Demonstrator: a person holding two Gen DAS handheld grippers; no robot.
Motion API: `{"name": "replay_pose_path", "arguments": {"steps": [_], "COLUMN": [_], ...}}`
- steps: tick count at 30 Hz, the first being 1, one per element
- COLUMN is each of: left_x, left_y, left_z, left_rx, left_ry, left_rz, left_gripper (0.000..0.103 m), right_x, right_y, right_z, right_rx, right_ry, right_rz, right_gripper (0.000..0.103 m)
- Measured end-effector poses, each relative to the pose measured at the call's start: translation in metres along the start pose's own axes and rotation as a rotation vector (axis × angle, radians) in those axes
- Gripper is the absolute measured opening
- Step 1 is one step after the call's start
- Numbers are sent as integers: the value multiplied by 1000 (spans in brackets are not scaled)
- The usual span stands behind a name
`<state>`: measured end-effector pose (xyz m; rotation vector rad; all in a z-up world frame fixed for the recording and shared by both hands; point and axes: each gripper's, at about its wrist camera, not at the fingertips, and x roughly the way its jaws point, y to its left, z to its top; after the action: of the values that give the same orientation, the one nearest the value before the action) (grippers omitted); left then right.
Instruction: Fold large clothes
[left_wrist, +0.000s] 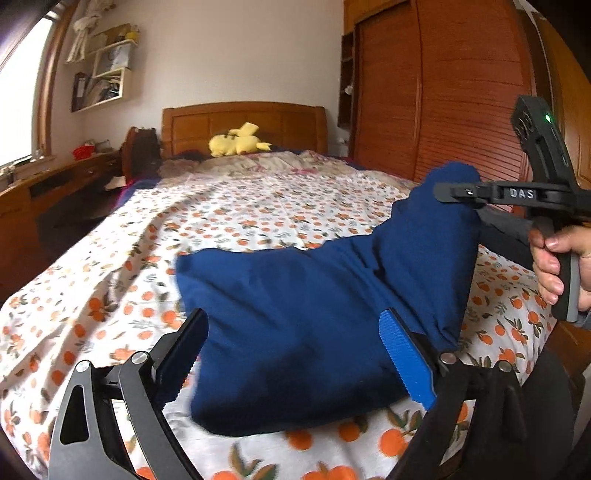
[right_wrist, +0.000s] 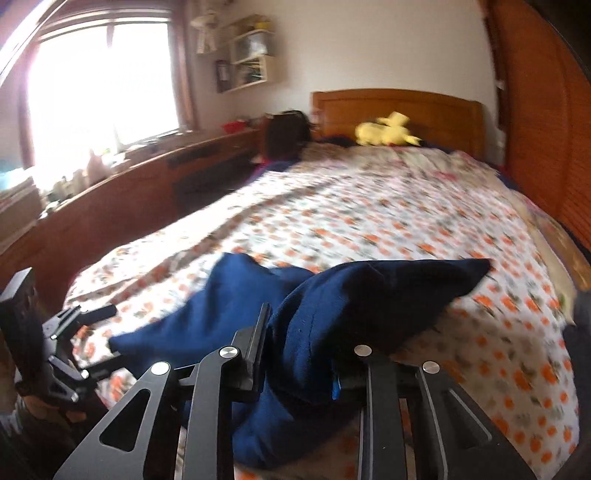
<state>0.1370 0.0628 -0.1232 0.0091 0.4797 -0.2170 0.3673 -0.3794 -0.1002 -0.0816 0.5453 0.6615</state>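
A dark blue garment (left_wrist: 314, 295) lies on the bed near its foot, over the orange-print sheet (left_wrist: 240, 221). My left gripper (left_wrist: 295, 354) is open, its jaws spread wide around the garment's near part without pinching it. My right gripper (right_wrist: 299, 350) is shut on a fold of the blue garment (right_wrist: 369, 291) and holds that part lifted off the bed. In the left wrist view the right gripper (left_wrist: 458, 194) shows at the right with cloth hanging from its tip. In the right wrist view the left gripper (right_wrist: 92, 339) shows open at the far left.
A yellow plush toy (left_wrist: 238, 142) lies by the wooden headboard (left_wrist: 243, 122). A wooden wardrobe (left_wrist: 443, 92) runs along the bed's right side. A long wooden desk (right_wrist: 147, 177) stands under the window on the left. Wall shelves (left_wrist: 107, 74) hang above it.
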Motion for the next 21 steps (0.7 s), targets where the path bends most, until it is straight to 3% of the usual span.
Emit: {"name": "replay_pose_path", "arguments": {"steps": [6,12,15,21], "left_x": [-22,-40,-44,-46], "left_y": [37,74,85,89], "left_z": [-6,-17,-21,-21], "left_rx": [-35,-92,-105,-121], "left_ry": [-20,-19,-12,-12], "left_rz": [65,106,120,112], "left_gripper": [95,95,95,95], "right_x": [40,86,101,91], "right_y": [68,124,141,144], "right_z": [23,15,6,6], "right_rx": [-98,-143,-135,-148], "right_ry": [11,100,147,141], "right_rz": [110,218,281,282], "right_gripper": [21,15,9,9]}}
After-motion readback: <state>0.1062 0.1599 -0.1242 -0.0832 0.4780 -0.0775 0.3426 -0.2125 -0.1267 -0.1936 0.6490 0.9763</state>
